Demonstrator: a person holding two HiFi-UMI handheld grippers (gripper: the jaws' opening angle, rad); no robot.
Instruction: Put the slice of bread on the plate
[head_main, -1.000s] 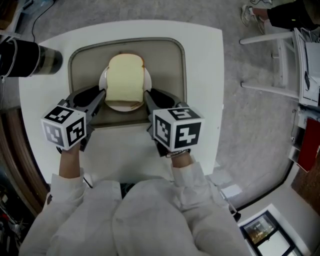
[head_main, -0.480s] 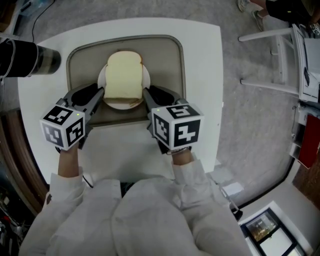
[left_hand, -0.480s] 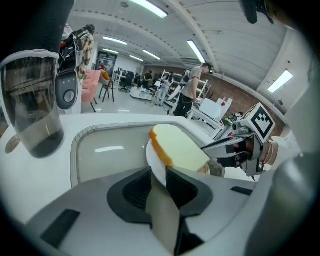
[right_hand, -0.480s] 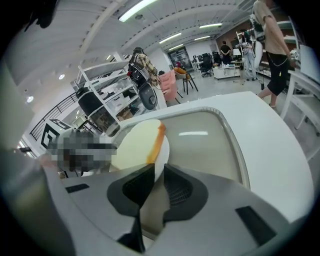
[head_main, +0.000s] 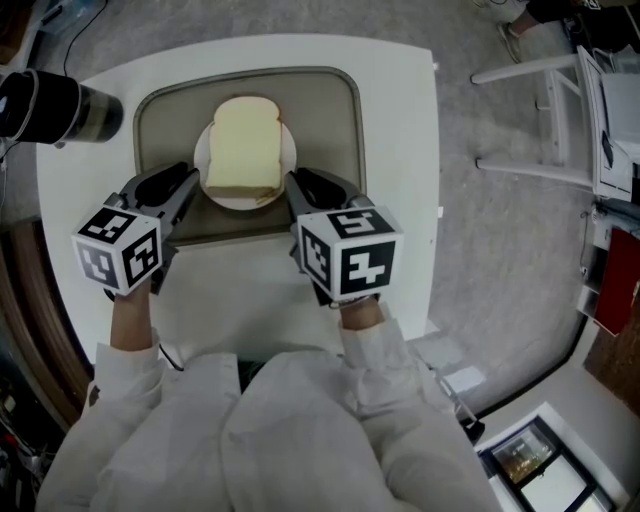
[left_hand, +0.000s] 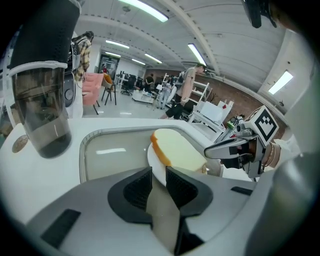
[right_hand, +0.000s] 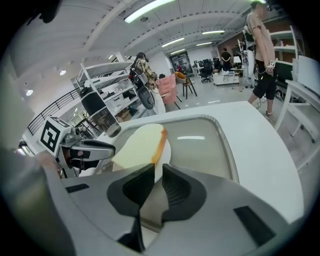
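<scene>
ok so the slice of bread (head_main: 243, 150) is sitting flat on the white plate (head_main: 238, 203), crust edge toward 12 o'clock, and it covers most of the plate so only a thin rim peeks out around it. The plate sits in a beige tray (head_main: 330, 130) with rounded corners, and the tray takes up the 12 o'clock half of the white desk (head_main: 400, 150). The left hand-held gripper (head_main: 183, 185) is parked at about the plate's 8 o'clock, tips just beside the rim. Its own view shows the jaws released with only a narrow gap and nothing pinched, just tray and a bit of plate edge visible through the gap. The right hand-held gripper (head_main: 296, 185) mirrors it at the plate's 4 o'clock, also just beside the rim, jaws a small slot apart and holding nothing. I honestly can't tell if either tip touches the plate. Both marker cubes (head_main: 348, 253) point back toward 6 o'clock, over the bare desk. A dark see-through container (left_hand: 40, 100) stands off at the tray's 10 o'clock, near the desk's edge.
</scene>
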